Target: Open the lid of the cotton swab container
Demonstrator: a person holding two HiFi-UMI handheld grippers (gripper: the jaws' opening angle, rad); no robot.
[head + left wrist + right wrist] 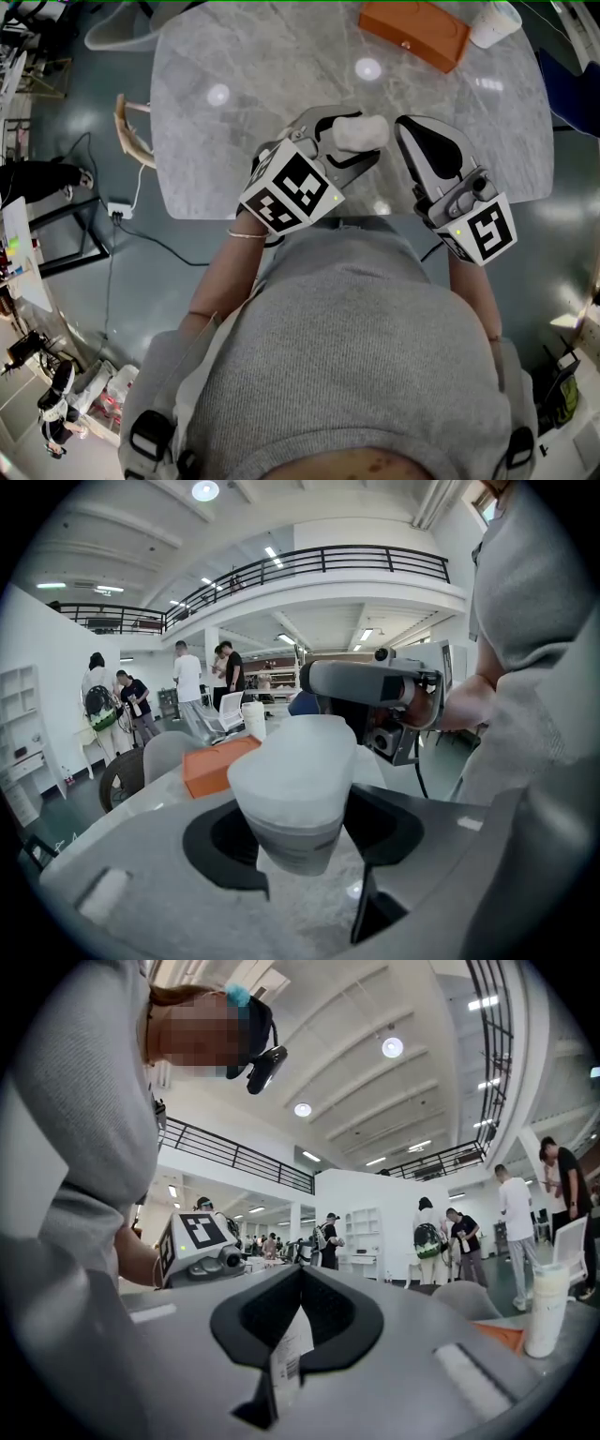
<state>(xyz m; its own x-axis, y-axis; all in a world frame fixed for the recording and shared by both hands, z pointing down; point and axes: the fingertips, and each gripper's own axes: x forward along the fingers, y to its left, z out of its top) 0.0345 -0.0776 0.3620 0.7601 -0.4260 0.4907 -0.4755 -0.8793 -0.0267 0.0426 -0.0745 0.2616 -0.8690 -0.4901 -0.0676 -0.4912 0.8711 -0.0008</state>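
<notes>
Left gripper (302,844) - jaws clamped on sides of white cotton swab container (295,780), held above near edge of grey table (244,122), close to chest. Right gripper (295,1335) just beside container, apart from it - jaws pressed together, pinching thin printed paper strip (289,1358). Orange box (412,33) at far table edge.

orange box (415,33) (far edge), table (234,141) apparently open

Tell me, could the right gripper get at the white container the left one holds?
Probably yes: the right gripper sits just beside the container held by the left gripper, nothing between them. Its jaws, though, are shut on a paper label.
</notes>
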